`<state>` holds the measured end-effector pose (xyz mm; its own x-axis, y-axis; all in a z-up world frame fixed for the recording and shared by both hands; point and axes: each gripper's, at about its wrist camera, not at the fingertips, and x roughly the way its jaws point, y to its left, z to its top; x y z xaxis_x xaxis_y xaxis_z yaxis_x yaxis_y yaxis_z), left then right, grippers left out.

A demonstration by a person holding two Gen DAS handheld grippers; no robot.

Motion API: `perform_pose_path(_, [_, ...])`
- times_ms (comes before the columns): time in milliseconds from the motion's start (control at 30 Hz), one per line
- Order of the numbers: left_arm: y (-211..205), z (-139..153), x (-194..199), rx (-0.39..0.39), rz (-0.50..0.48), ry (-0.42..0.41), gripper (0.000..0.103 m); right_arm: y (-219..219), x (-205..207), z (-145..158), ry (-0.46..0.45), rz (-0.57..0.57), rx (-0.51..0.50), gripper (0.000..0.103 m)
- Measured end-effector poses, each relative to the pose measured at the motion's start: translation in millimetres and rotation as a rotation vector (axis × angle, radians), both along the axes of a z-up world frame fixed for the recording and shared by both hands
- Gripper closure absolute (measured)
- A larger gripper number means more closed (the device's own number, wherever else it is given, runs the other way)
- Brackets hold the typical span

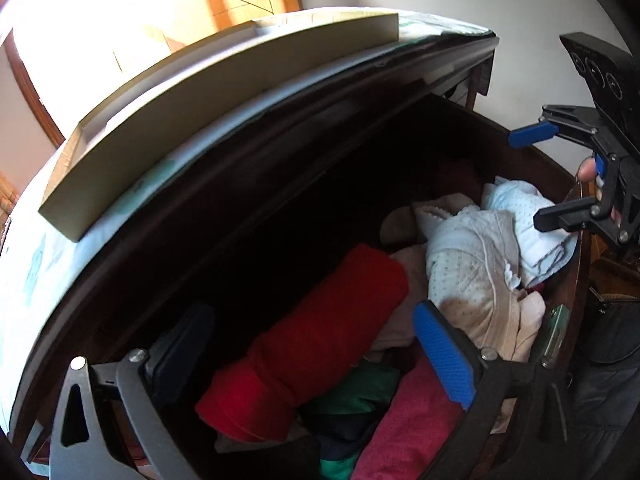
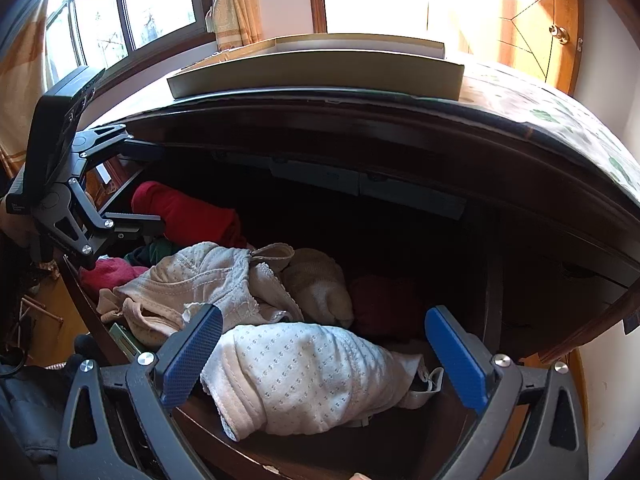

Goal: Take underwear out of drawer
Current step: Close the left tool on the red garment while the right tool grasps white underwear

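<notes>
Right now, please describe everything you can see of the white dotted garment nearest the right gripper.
The white dotted garment looks like soft knit cotton printed with small grey dots, with stitched ribbing along one edge. It lies crumpled on the drawer's front edge, between the open fingers of the right gripper, which has not closed on it. Behind, it touches other pale underwear.

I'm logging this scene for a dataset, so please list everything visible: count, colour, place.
Drawer: one, dark wood, pulled open.
White dotted underwear: one, front of the drawer between the right gripper's fingers.
Cream dotted garment: one, behind it.
Red rolled cloth: one, drawer's left part.
Pink cloth: one, near front.
Green cloth: one, between red and pink.
Shallow box: one, beige, on the dresser top.
Door: one, orange wood, behind.
Curtain: one, cream, by the window.
Left gripper: open, over red cloth.
Right gripper: open.
</notes>
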<state>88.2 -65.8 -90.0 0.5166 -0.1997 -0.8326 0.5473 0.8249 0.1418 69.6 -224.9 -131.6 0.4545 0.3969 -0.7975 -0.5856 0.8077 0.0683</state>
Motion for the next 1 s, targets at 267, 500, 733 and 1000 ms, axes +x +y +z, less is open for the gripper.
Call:
perform_pose_path(267, [-8, -28, 11, 0.059, -0.034, 0.131, 0.019, -6, 4, -8, 0.077, -0.002, 0.007, 0.001])
perform_pose_path(500, [-4, -29, 8, 0.015, -0.006, 0.158, 0.043, -6, 3, -15, 0.138, -0.003, 0.018, 0.001])
perform_pose_path(733, [15, -18, -1, -0.061, 0.044, 0.14, 0.052, -10, 2, -26, 0.22, 0.031, 0.071, 0.021])
perform_pose_path(1000, [49, 5, -21, -0.195, 0.126, 0.097, 0.053, -10, -9, -22, 0.171, 0.067, 0.099, 0.065])
